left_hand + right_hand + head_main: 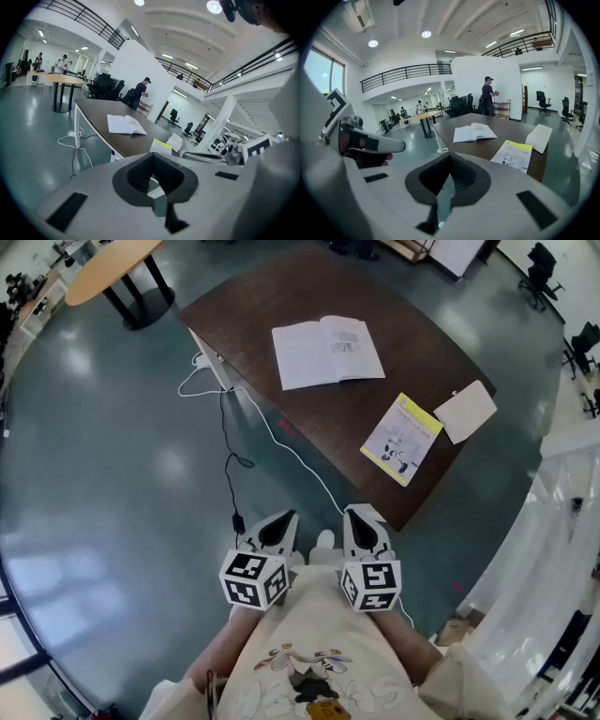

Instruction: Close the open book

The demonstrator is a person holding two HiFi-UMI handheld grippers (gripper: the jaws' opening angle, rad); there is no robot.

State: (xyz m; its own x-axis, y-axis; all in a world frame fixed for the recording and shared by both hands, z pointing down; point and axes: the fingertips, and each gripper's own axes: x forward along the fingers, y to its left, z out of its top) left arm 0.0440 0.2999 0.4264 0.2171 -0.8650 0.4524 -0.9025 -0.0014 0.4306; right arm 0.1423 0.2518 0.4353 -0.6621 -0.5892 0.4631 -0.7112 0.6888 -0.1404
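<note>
Lying flat at the far side of the desk (309,423), well apart from the left gripper (277,521) and right gripper (362,517), both pinched together empty, the open book (327,352) looks light and floppy, best lifted by one cover's outer edge.

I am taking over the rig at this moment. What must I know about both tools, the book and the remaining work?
Left tool: shut, empty, held over the floor short of the table.
Right tool: shut, empty, beside the left one.
Open book: lies flat, pages up, on the dark table, away from both tools. A yellow booklet and a white pad lie closer to the tools.
Done: nothing; book not yet touched.
Left: approach, then fold one half over the other.
</note>
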